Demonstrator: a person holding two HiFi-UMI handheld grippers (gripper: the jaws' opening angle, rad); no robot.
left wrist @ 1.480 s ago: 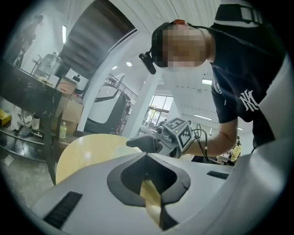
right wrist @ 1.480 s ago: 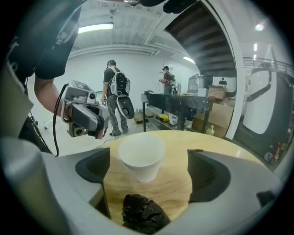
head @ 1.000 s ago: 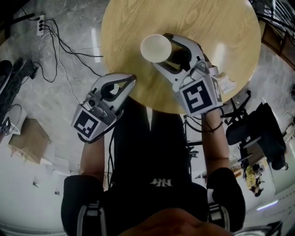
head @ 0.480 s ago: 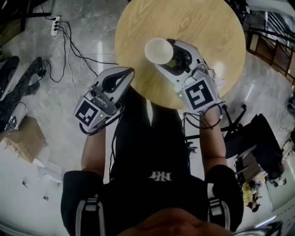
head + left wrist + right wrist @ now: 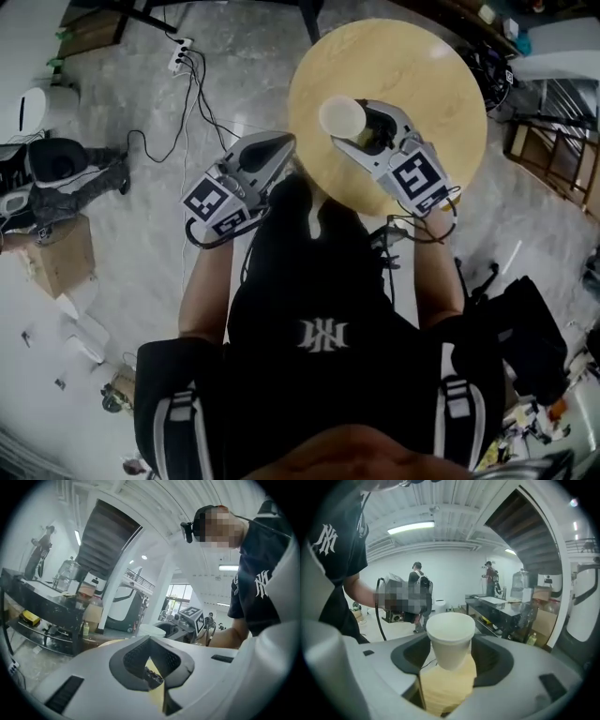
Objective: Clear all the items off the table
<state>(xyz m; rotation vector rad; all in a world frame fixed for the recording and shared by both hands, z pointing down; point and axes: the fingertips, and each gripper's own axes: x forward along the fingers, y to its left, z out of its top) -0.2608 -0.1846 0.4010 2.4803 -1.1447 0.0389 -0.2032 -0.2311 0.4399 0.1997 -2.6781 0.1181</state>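
Floor, far left in the head view: we list a cardboard box (image 5: 58,255), and higher in the picture a white power strip (image 5: 178,54) with black cables (image 5: 194,105) trailing over the grey tiles.

Left gripper (image 5: 279,142): we log it off the table's left edge, over the floor, with its marker cube (image 5: 217,206) toward the person. In its own view the left gripper (image 5: 151,641) has its jaws brought together at the tips, with nothing between them. Only a sliver of pale wood shows through the gap behind the tips.

Table (image 5: 422,56): round, light wood. We find nothing lying on the bare top that we can see.

Cup (image 5: 341,115): white, upright and mouth up. It sits over the near left part of the table top, at the tip of the right gripper (image 5: 362,122). In the right gripper view the cup (image 5: 450,637) stands between the two dark pads (image 5: 410,657), clamped from both sides. Its base shows clear of the wooden table (image 5: 445,693) beneath. We record the right gripper (image 5: 451,658) as closed on the cup, jaws held partly apart by its width.

Right gripper's marker cube (image 5: 419,180): it is over the table's near edge, by the person's wrist.

Floor, far right: we note a black chair (image 5: 525,323), well apart from the table.
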